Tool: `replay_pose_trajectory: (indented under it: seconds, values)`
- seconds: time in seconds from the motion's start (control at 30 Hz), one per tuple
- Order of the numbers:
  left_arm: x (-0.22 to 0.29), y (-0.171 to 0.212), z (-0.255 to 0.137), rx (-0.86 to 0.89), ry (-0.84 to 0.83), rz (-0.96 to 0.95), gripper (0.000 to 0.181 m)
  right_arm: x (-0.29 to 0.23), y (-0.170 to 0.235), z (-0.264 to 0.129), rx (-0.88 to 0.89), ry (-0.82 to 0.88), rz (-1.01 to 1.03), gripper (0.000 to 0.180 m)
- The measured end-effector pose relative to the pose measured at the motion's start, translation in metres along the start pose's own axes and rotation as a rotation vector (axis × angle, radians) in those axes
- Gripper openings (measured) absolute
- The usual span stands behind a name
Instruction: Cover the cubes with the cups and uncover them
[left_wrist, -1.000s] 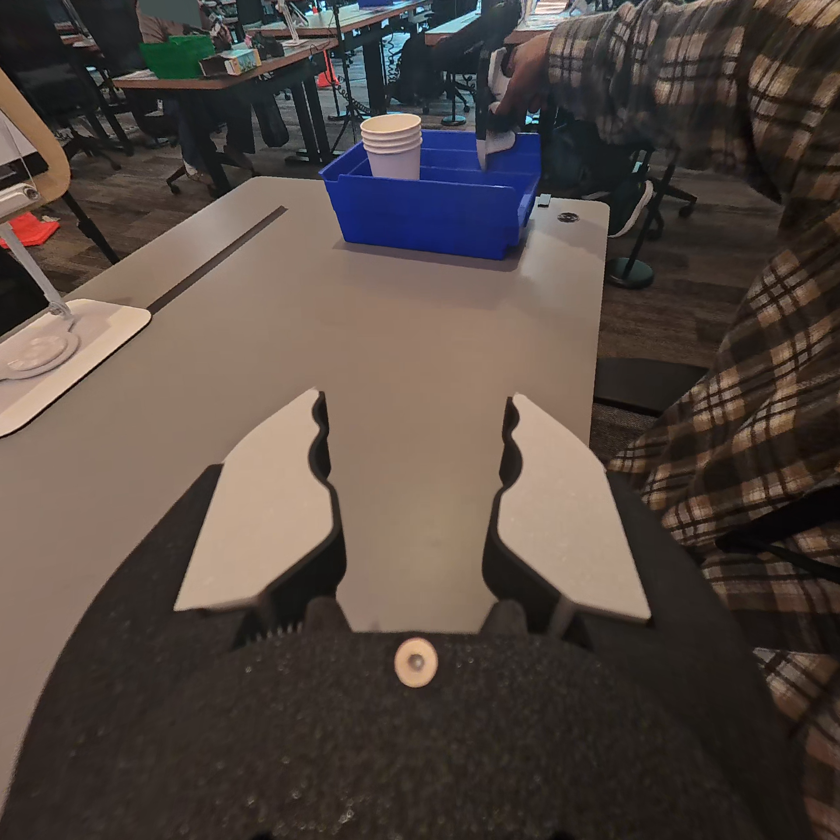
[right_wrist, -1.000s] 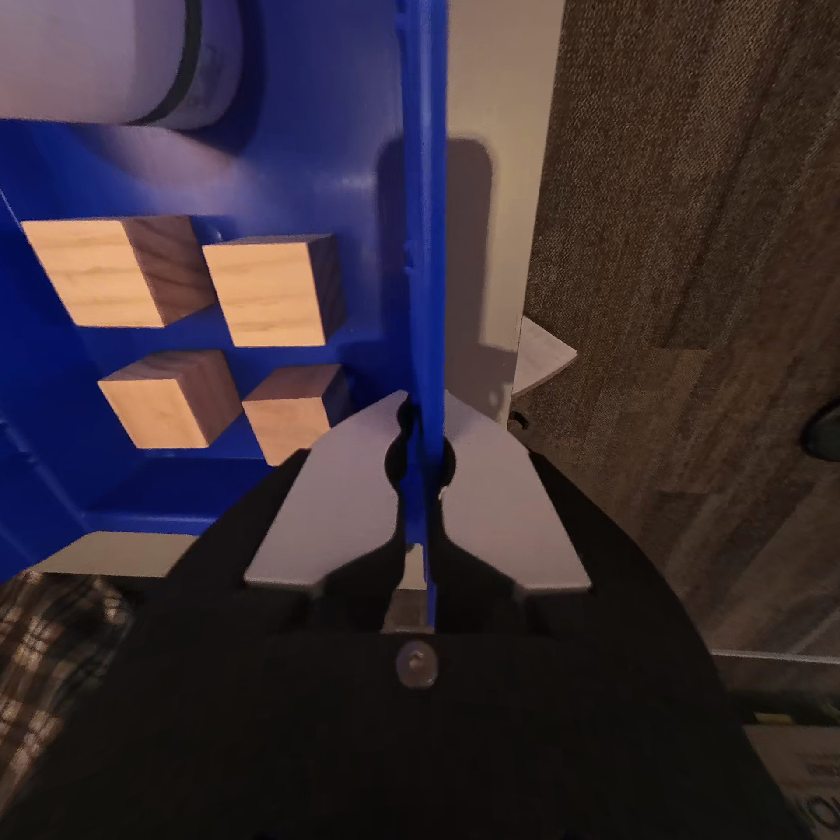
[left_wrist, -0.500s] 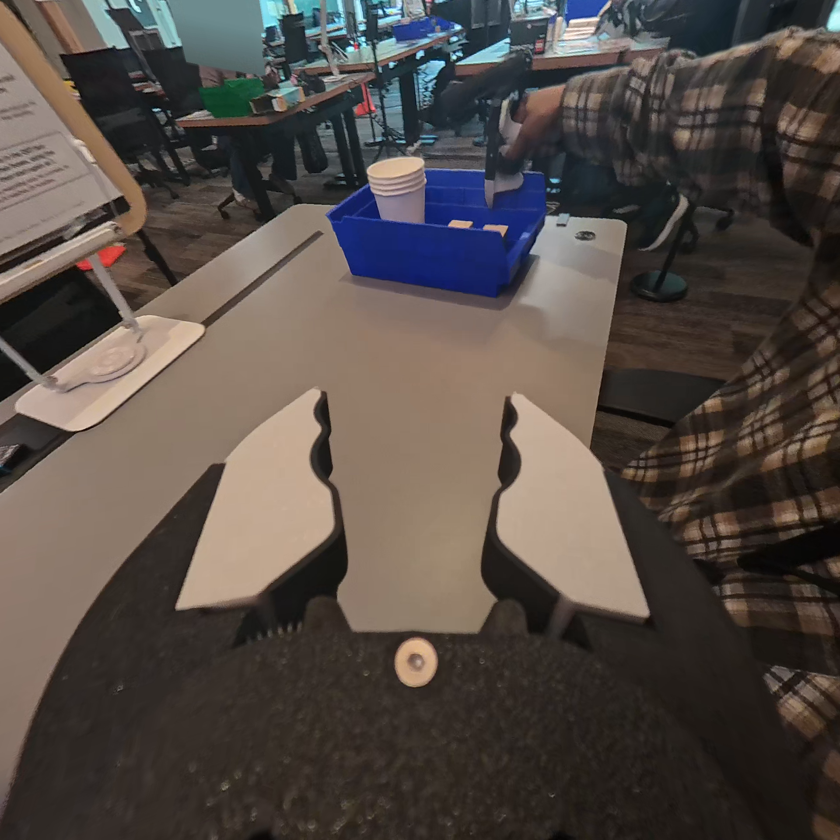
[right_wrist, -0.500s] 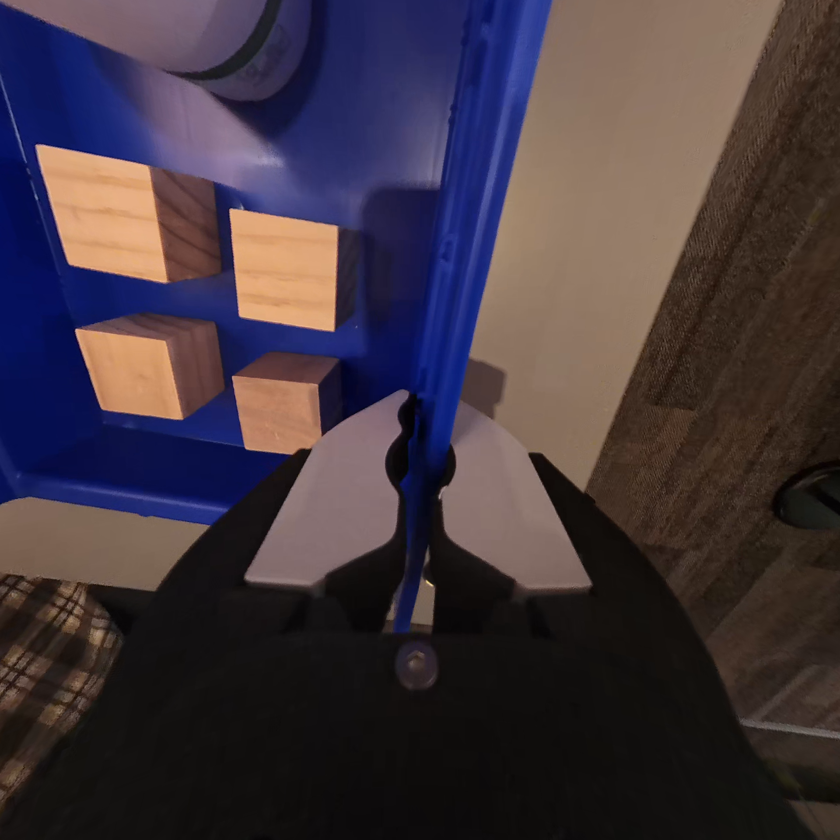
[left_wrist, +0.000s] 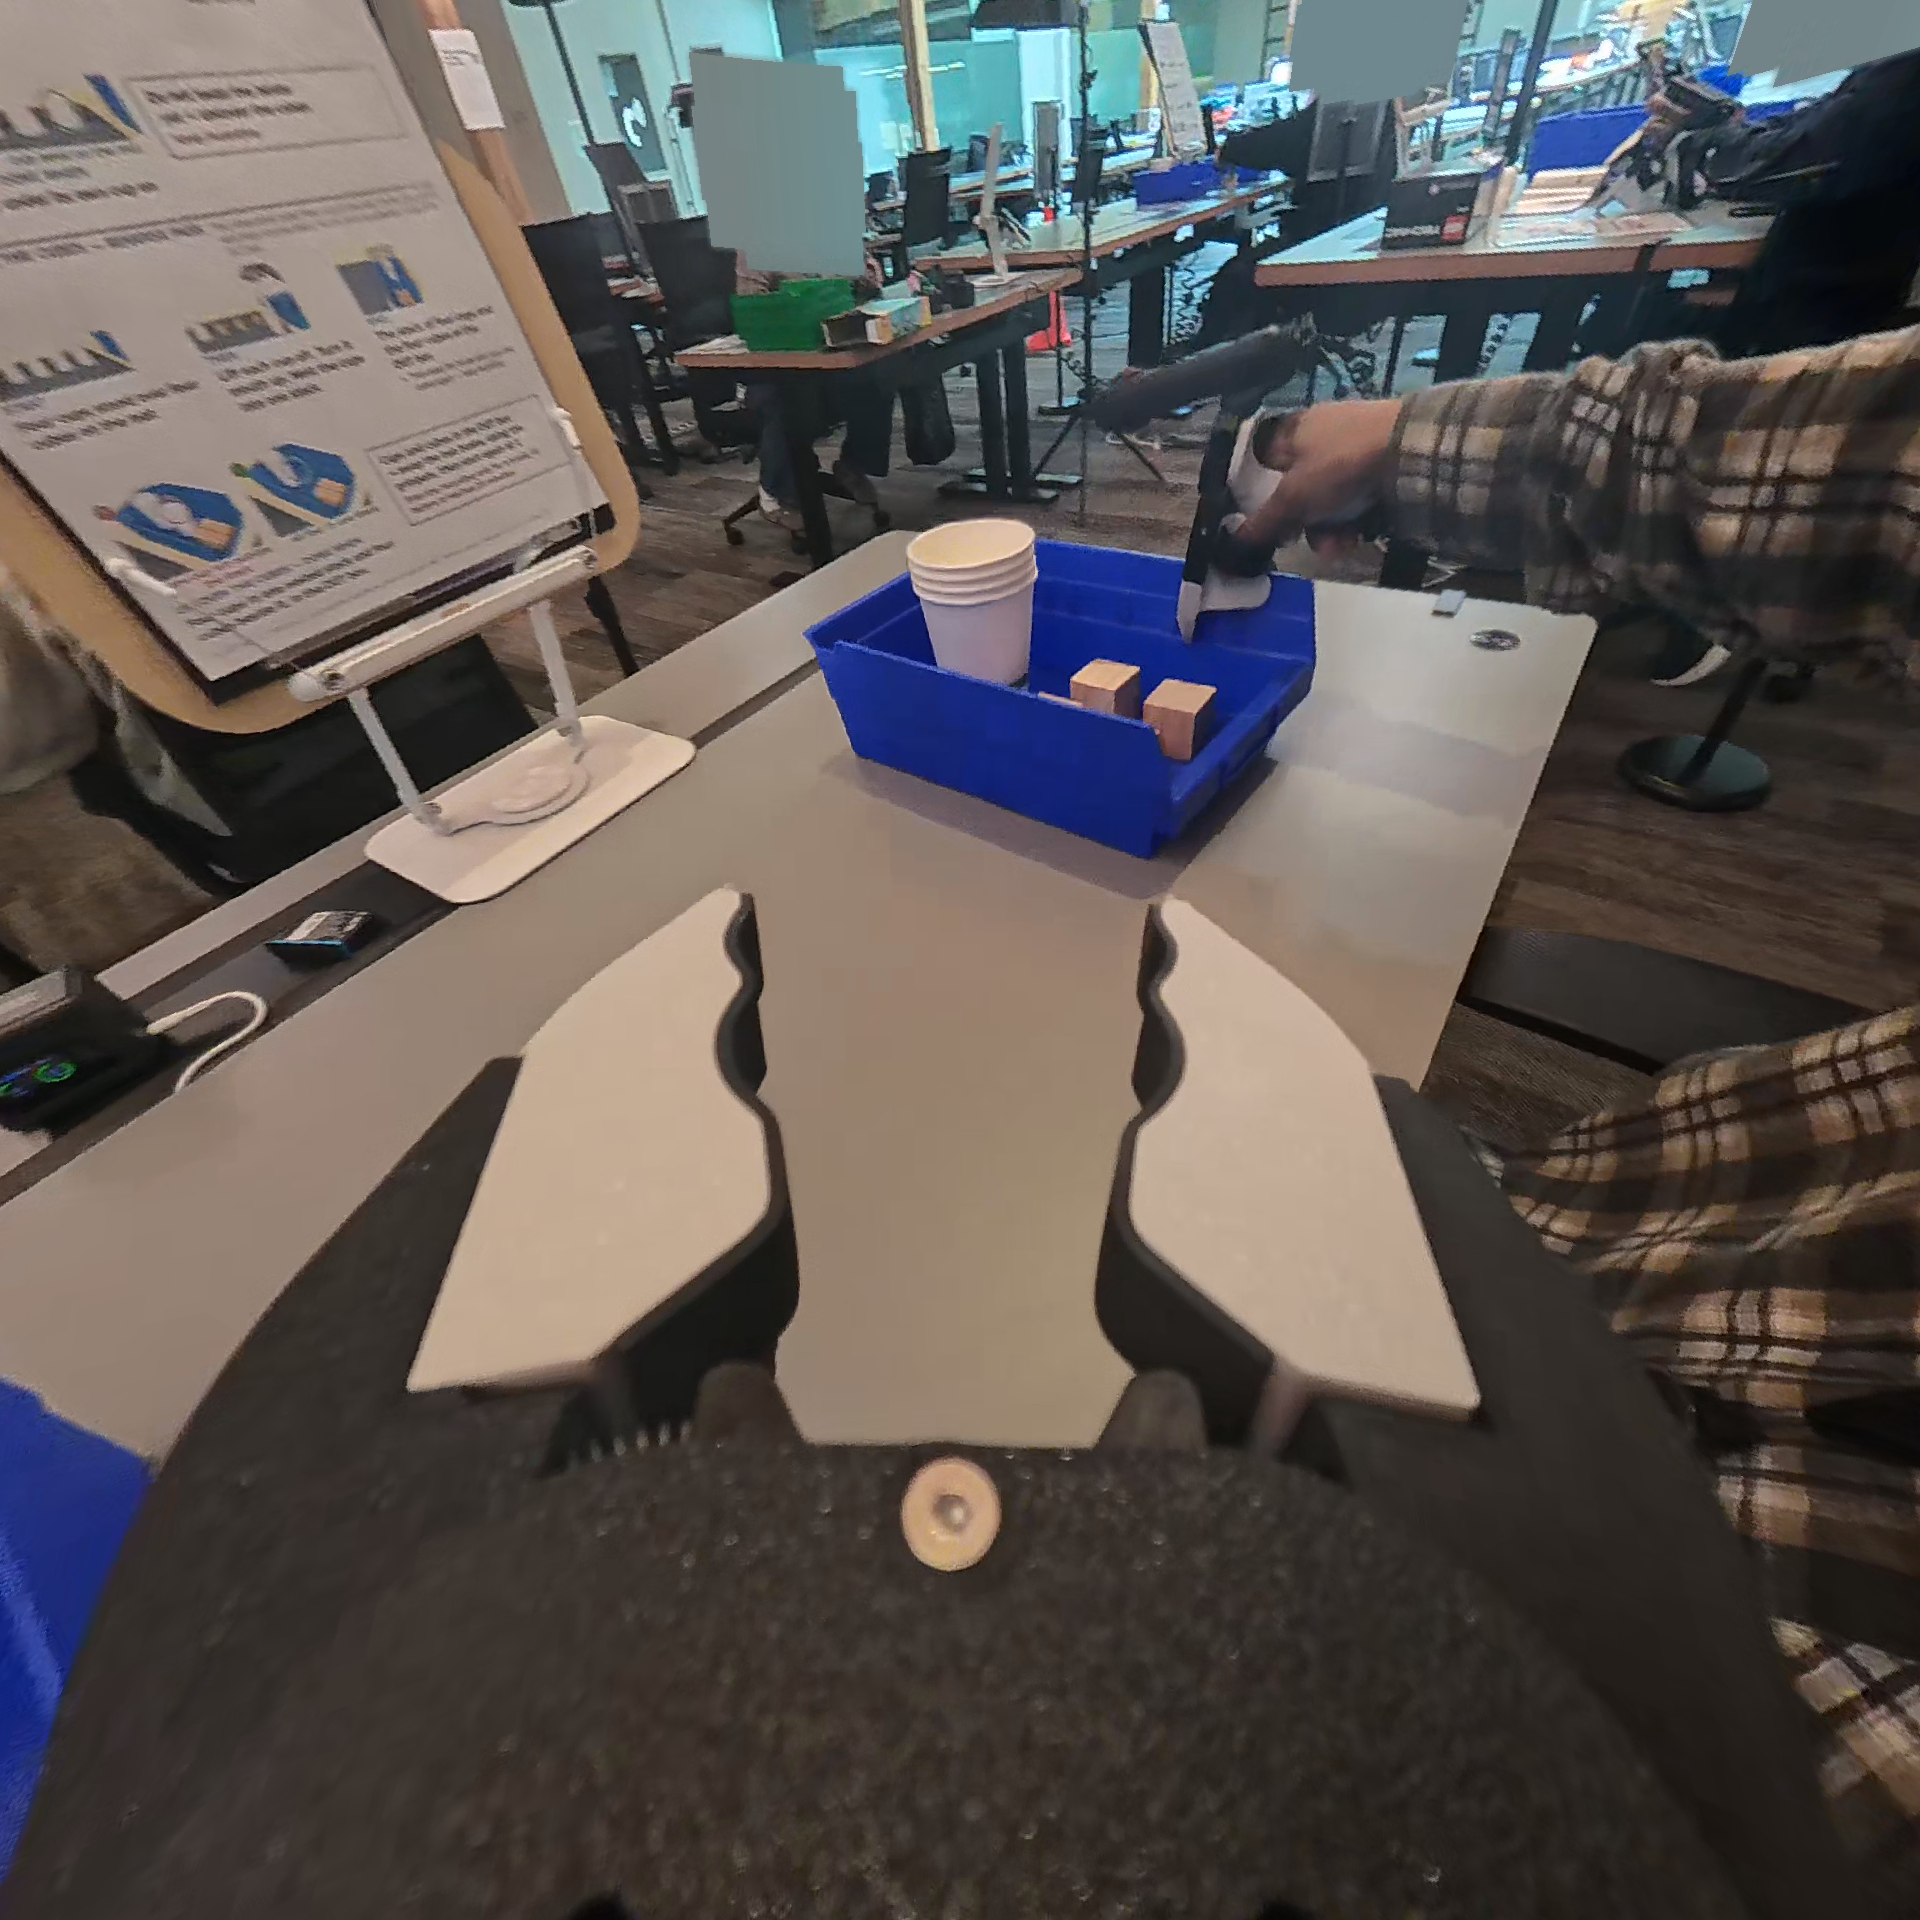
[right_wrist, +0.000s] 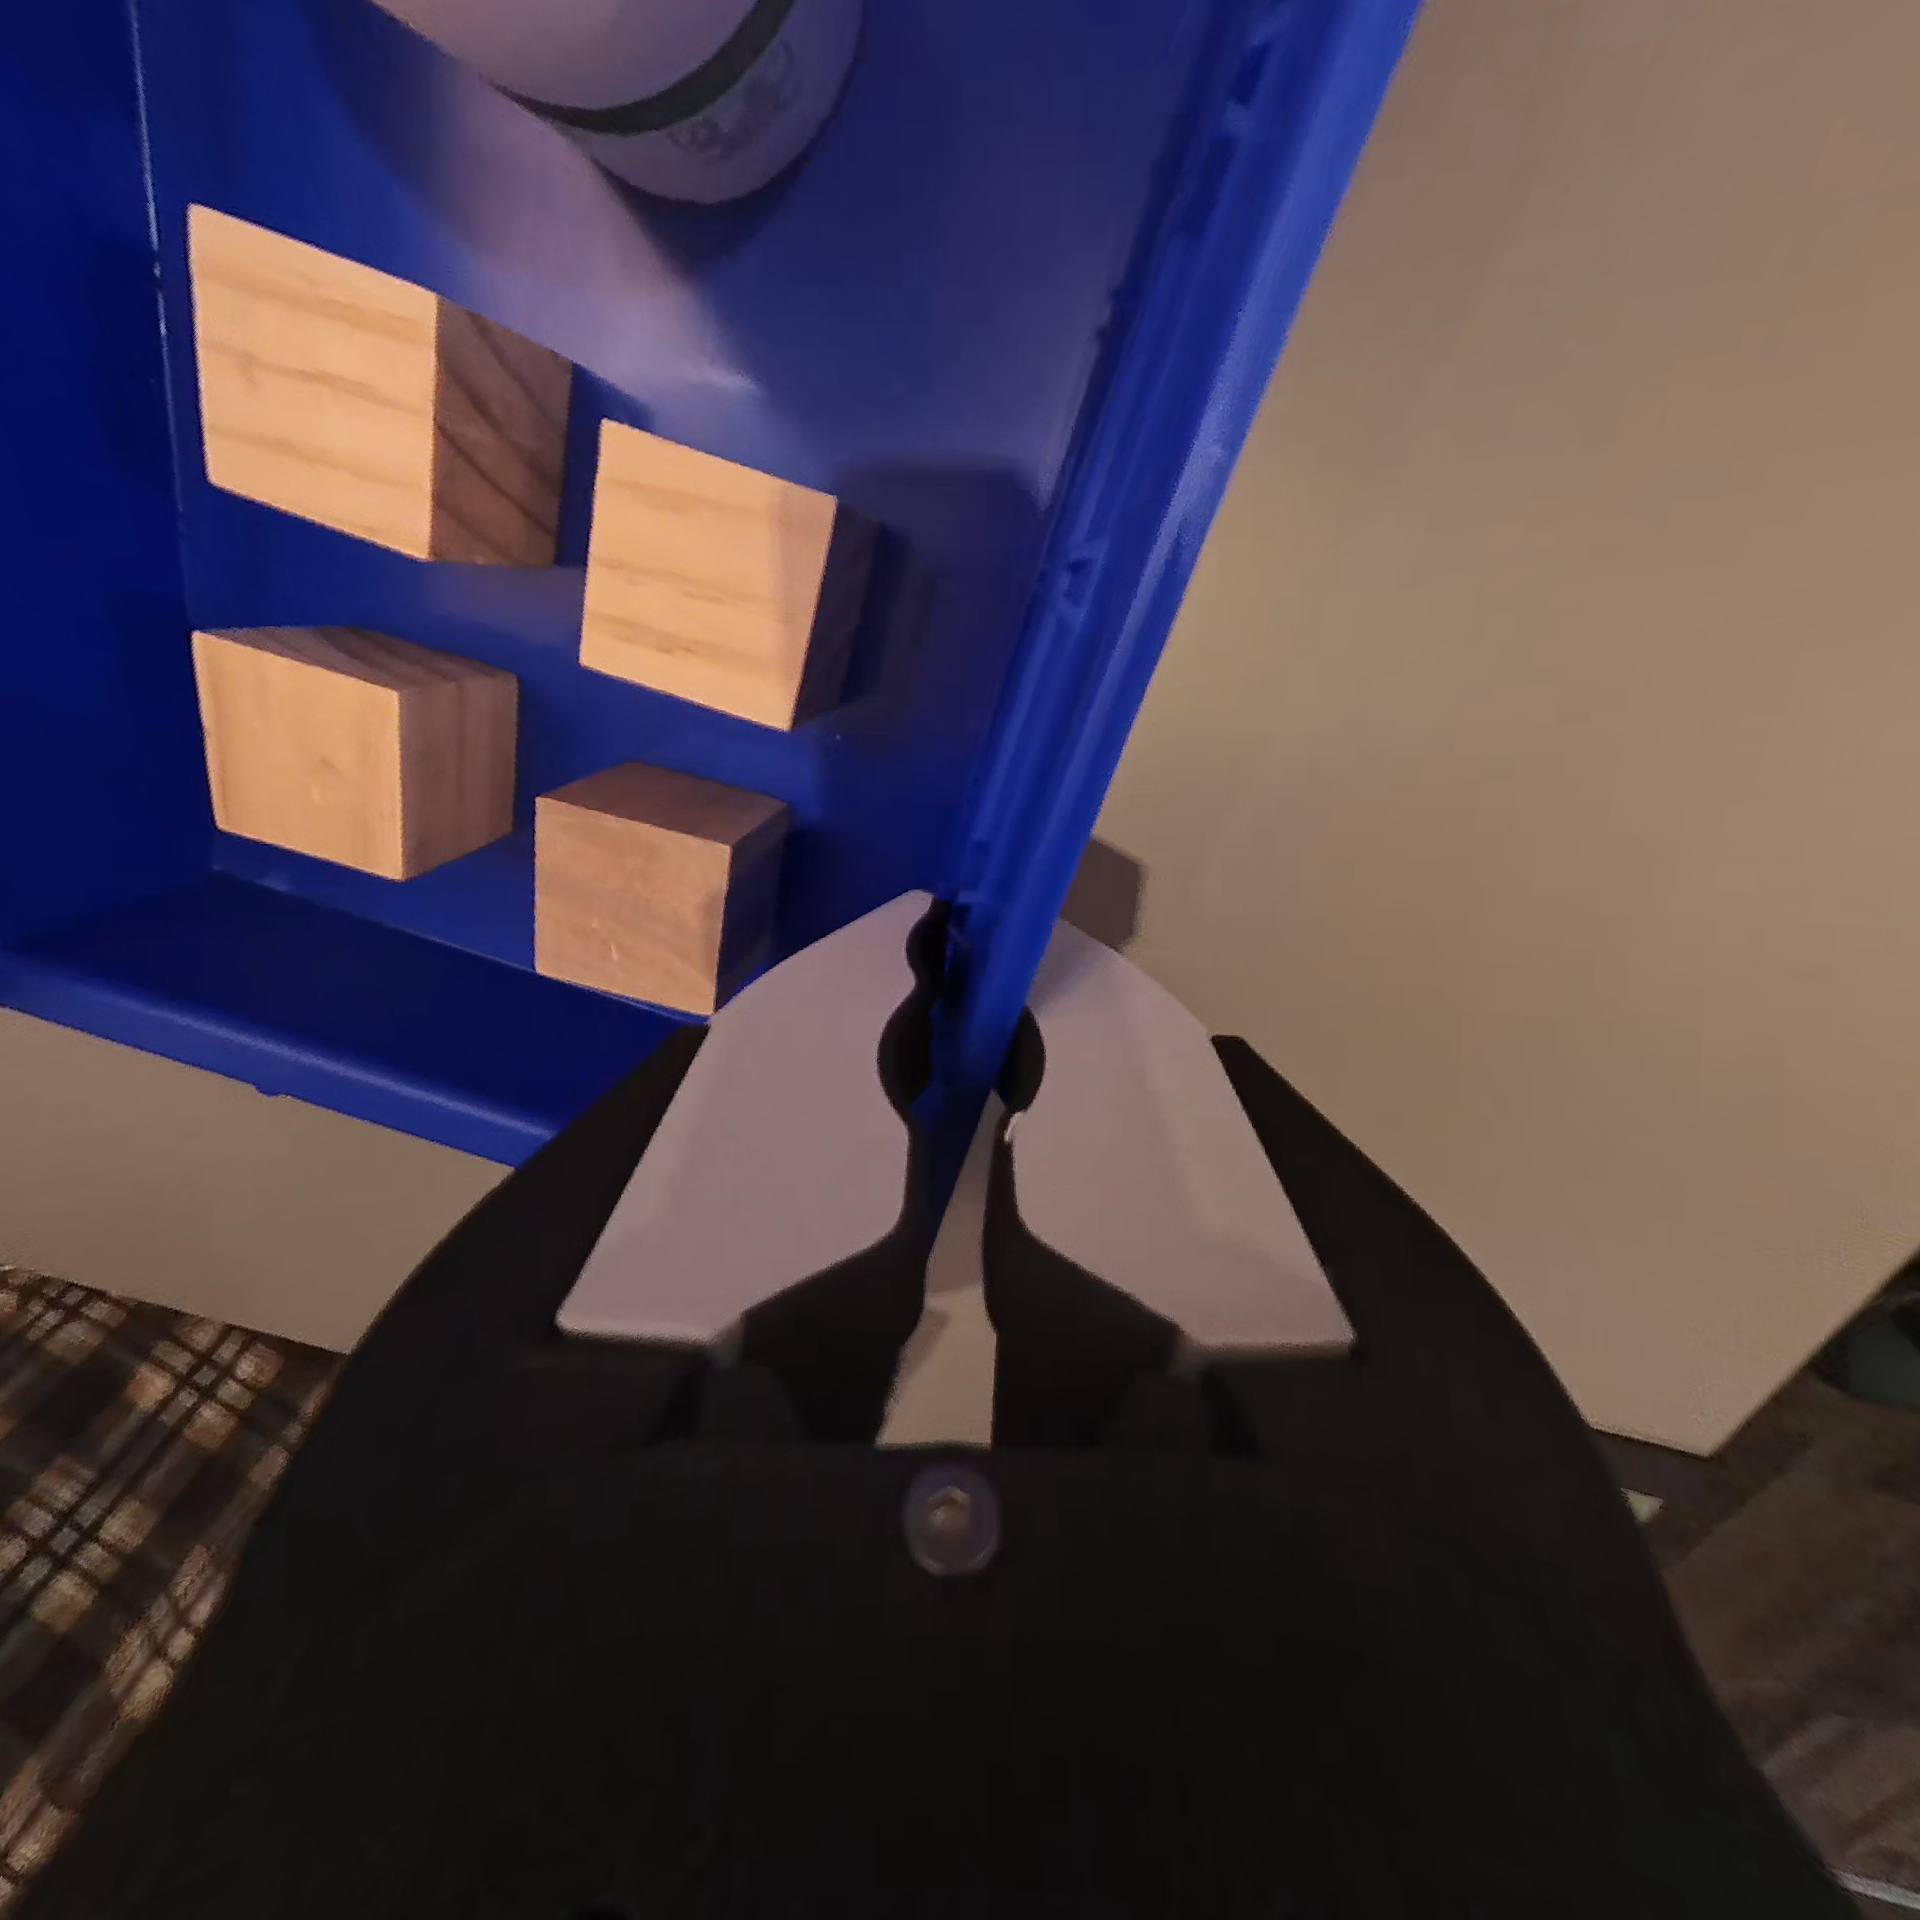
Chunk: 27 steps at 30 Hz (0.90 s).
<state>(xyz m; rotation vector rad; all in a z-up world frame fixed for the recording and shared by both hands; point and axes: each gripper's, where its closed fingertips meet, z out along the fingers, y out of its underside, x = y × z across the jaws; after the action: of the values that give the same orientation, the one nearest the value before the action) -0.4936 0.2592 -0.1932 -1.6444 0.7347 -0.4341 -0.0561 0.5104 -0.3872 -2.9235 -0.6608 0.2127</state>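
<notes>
The stack of white paper cups (left_wrist: 975, 597) looked light and thin-walled, easy to crush, so a gentle pinch across the wall of the top cup seemed the safest hold; the four pale wooden cubes (right_wrist: 696, 571) looked rigid and unlikely to slip on their flat faces. All of them sat inside the blue plastic bin (left_wrist: 1039, 758). The right gripper (right_wrist: 961, 1039) was clenched on the bin's side wall, one finger inside and one outside, with the cubes just ahead and to its left and the cup stack farther ahead. The left gripper (left_wrist: 945, 1039) hung with its jaws spread wide and nothing between them, above the grey tabletop (left_wrist: 935, 1091), the bin well ahead of it.
</notes>
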Motion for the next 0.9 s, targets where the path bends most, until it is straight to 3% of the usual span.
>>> replay_pose_trajectory:
  seconds: [0.27,0.9]
  values:
    - [-0.031,-0.001,-0.030,0.005,-0.140,-0.037,0.069,-0.082,-0.020,0.012,-0.006,-0.014,-0.060,0.006]
    - [-0.069,-0.005,-0.078,0.070,-0.291,-0.104,0.067,-0.301,-0.042,0.038,-0.046,-0.060,-0.127,0.006]
